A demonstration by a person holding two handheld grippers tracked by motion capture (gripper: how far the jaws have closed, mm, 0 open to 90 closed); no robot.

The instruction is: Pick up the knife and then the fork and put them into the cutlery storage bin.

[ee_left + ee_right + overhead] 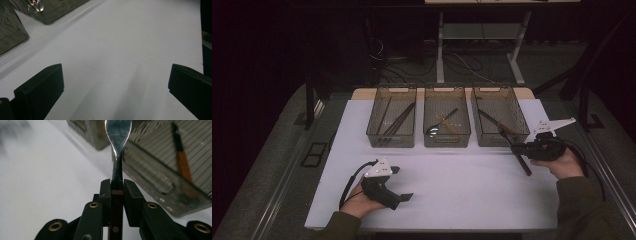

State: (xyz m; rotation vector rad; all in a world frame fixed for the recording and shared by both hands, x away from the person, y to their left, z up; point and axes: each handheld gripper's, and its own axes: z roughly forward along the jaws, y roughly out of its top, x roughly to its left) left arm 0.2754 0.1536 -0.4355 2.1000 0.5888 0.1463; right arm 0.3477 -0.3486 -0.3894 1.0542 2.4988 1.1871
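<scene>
My right gripper [518, 148] is shut on a metal utensil with a dark wooden handle [516, 152], at the table's right, just in front of the right bin [492, 140]. In the right gripper view the jaws clamp the handle where wood meets metal, and the utensil's flat shiny end [118, 132] rises toward the bin wall [160, 185]. My left gripper [402, 183] rests low over the white table near the front left, open. Its two black jaws stand wide apart in the left gripper view, around the gripper's middle [116, 75], with bare table between them.
Three mesh bins stand in a row at the back. The left bin [391, 140] holds long dark sticks, the middle bin [447, 140] a spoon [441, 123], the right one an orange-handled piece [183, 165]. The white table top [452, 185] spreads between the grippers.
</scene>
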